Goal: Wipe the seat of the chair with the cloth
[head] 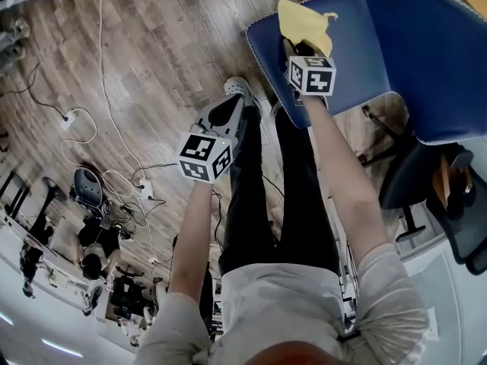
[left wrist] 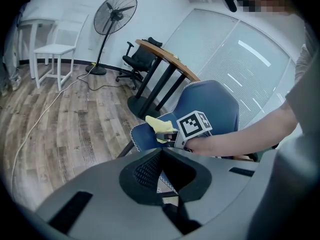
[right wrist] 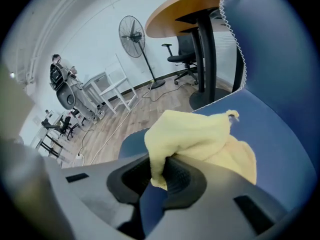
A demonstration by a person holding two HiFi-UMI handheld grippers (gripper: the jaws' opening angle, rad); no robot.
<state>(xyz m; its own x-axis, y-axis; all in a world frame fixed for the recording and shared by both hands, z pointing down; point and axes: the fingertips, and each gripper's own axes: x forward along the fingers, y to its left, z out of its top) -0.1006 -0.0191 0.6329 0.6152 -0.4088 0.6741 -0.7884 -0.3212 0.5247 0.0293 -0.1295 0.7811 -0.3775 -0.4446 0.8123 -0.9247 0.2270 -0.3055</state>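
The blue chair seat (head: 365, 59) lies at the top right of the head view, with its backrest (right wrist: 280, 44) rising to the right. A yellow cloth (head: 304, 20) rests bunched on the seat's near edge. My right gripper (head: 295, 48) is shut on the cloth (right wrist: 200, 139), a fold of it pinched between the black pads (right wrist: 177, 176). My left gripper (head: 237, 90) hangs over the wooden floor, left of the seat and apart from it. In the left gripper view its jaws (left wrist: 161, 153) meet with nothing between them, and beyond them I see the cloth (left wrist: 159, 124) and seat (left wrist: 147, 136).
A round wooden table (left wrist: 165, 59) on black legs stands behind the chair. Near the wall are a standing fan (left wrist: 117, 11), a white chair (left wrist: 57, 51) and a black office chair (left wrist: 137, 59). Cables (head: 84, 128) trail over the floor. The person's legs (head: 293, 196) stand before the seat.
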